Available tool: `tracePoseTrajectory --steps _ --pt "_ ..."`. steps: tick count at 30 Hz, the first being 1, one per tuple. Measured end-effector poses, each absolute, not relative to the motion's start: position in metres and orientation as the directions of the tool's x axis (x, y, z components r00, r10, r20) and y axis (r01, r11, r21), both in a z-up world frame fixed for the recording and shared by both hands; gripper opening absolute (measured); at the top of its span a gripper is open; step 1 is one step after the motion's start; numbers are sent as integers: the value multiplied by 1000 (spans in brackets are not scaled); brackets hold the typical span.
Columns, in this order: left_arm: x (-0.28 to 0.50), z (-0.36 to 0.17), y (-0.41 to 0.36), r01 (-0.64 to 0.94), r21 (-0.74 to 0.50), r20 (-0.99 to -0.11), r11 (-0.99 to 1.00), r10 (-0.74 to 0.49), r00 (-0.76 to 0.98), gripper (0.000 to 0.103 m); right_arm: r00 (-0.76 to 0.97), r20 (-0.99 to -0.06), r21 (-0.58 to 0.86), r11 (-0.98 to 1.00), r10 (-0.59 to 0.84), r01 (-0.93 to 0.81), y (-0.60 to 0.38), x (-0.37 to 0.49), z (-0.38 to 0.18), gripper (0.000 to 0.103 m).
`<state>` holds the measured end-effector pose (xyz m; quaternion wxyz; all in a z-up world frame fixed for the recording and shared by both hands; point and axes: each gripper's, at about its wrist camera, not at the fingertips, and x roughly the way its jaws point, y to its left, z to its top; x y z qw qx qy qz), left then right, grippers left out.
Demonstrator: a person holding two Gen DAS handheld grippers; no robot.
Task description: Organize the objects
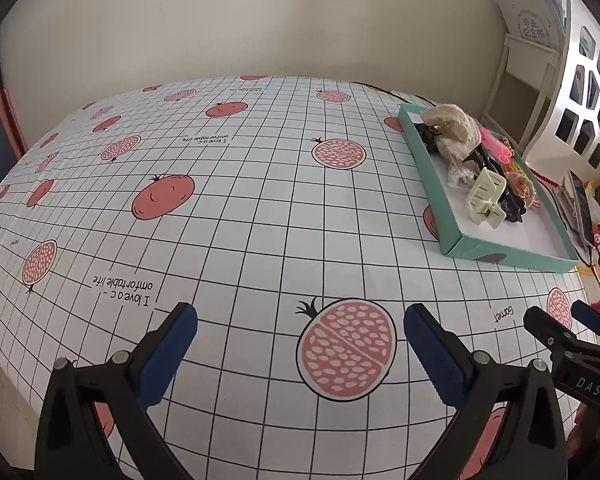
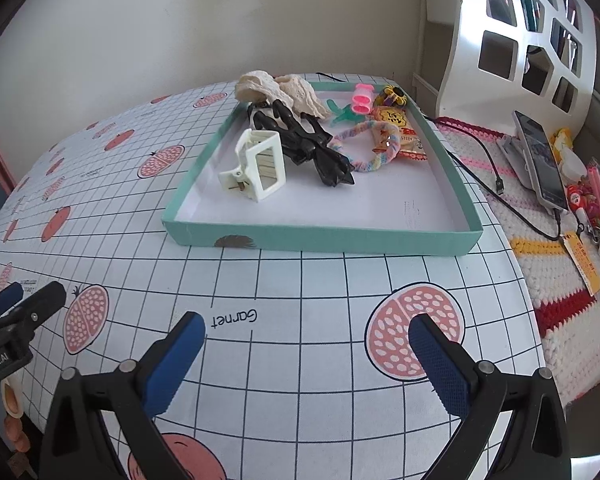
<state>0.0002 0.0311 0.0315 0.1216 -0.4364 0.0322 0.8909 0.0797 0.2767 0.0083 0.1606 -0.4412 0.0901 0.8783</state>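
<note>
Nearest the lenses we see both hand-held tools released and carrying nothing: the left black two-finger gripper with blue pads (image 1: 300, 344) hovers with its jaws spread wide over the white grid-printed tablecloth with pink pomegranate motifs (image 1: 236, 216), and the right black two-finger gripper with blue pads (image 2: 306, 354) hangs likewise splayed above the same cloth, each tool showing at the edge of the other's view. Beyond the right gripper, toward 12 o'clock, lies the shallow teal cardboard tray with a white floor (image 2: 320, 240); from the left wrist it sits toward 2 o'clock (image 1: 500, 250). The task's things are gathered inside it: a cream plastic claw hair clip (image 2: 260, 168) at the tray's near left, a black plastic claw clip (image 2: 312, 148) touching it at 1 o'clock, a pastel rainbow fuzzy hair loop (image 2: 370, 160) to its right, then a small orange snack packet (image 2: 396, 124), a pink double-barrel roller (image 2: 362, 104), and a beige lace fabric piece (image 2: 280, 92) draped at the far rim. Further right, off the cloth, a smartphone on a stand (image 2: 540, 160) rests on a crocheted mat. We judge that collecting is complete or nearly so, since no loose item shows on the cloth; any next move calls for checking beyond the visible field, or tidying the heap within the tray's far half.
</note>
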Motion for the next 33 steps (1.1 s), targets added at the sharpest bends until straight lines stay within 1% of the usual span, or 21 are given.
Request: tracePoseTrajectory --steps 5,10,26,33 --pt "-1 22 37 -260 -7 -799 -966 161 -579 103 -535 -816 -5 -928 219 -372 279 78 -1 103" --pt "-1 14 40 -264 4 -810 -964 152 -566 103 -528 -819 -11 -925 226 -379 281 77 -4 103" --pt "-7 -1 38 -235 -7 -832 -972 136 -539 103 -508 -829 -23 -922 233 -386 284 74 -13 103" --pt "-6 0 39 -237 -4 -822 -972 138 -552 103 -511 -826 -25 -922 237 -386 284 73 -13 103"
